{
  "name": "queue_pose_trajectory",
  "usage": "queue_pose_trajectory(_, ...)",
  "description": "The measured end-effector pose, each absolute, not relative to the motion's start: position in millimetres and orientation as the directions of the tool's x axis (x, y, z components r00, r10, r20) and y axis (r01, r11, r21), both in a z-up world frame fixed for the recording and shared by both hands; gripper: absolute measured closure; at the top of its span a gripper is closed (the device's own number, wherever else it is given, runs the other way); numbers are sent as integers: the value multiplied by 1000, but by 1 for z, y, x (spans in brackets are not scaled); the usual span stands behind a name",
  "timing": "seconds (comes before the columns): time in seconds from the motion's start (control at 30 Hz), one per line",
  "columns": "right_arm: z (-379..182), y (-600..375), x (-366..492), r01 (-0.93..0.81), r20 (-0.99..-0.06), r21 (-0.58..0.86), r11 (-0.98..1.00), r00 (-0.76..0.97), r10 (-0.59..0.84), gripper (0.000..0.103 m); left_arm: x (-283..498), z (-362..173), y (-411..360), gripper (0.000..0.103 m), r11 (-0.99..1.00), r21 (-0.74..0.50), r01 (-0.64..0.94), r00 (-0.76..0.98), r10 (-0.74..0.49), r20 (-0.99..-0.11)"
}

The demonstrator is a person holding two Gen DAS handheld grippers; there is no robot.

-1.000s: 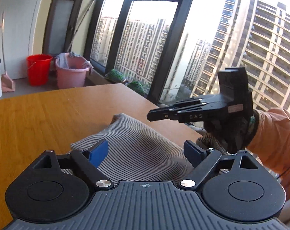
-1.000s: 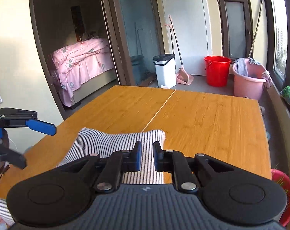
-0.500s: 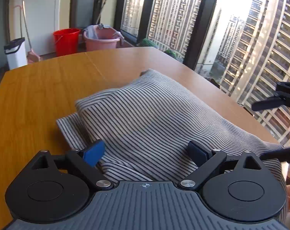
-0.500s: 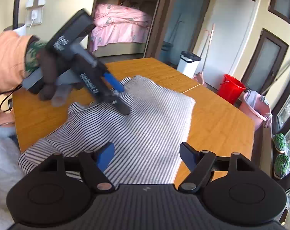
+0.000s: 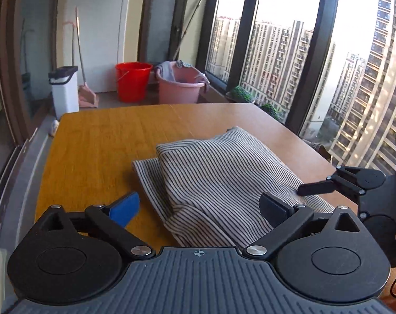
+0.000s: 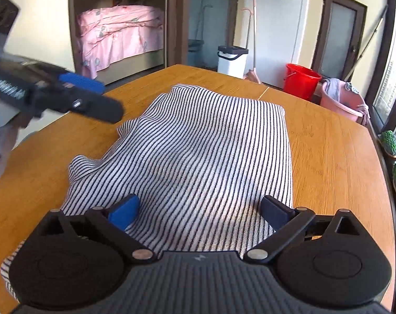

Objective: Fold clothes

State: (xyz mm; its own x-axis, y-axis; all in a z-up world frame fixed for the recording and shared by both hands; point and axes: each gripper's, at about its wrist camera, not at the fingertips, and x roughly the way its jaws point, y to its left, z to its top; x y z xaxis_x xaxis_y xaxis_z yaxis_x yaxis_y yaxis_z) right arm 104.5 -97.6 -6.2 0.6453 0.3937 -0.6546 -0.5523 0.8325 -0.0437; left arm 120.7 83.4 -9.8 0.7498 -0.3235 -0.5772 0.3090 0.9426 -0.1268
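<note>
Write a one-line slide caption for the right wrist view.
Open right gripper over a folded striped garment on the wooden table, left gripper alongside.

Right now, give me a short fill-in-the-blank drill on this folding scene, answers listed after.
1. The garment on the wooden table has a ____ pattern.
2. Both the left hand-held gripper and the right hand-held gripper have their jaws ____.
3. Beside the pink tub on the floor stands a bucket coloured ____.
4. Through the doorway, the bed has ____ bedding.

Missing words: striped; open; red; pink
</note>
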Motion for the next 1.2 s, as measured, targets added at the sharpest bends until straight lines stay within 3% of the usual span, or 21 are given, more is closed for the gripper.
queue_pose_trajectory(0.13, -11, -95, 131, -488, -633, -8, 873, 678, 373, 4, 125, -12, 69, 1, 937, -93, 336, 750, -325, -576)
queue_pose_trajectory(0.47, -19, -102, 136, -454, -629, 28, 890, 684, 369, 0, 110, -26, 61, 0, 914, -155, 375, 736, -395, -551)
queue_pose_trajectory(0.8, -25, -138, 145, -382, -590, 267, 885, 661, 464, 0, 98, -45, 52, 0, 869, -228, 439, 688, -488, -537)
queue_pose_trajectory(1.0, -26, -131, 144, -407, -612, 243, 881, 640, 464, 0, 106, -67, 49, 0, 869, -264, 418, 656, -490, -574)
queue_pose_trajectory(1.2, -14, -147, 131, -439, -540, 322, 839, 643, 543, 0, 107, -71, 60, 0, 863, -314, 396, 646, -505, -573)
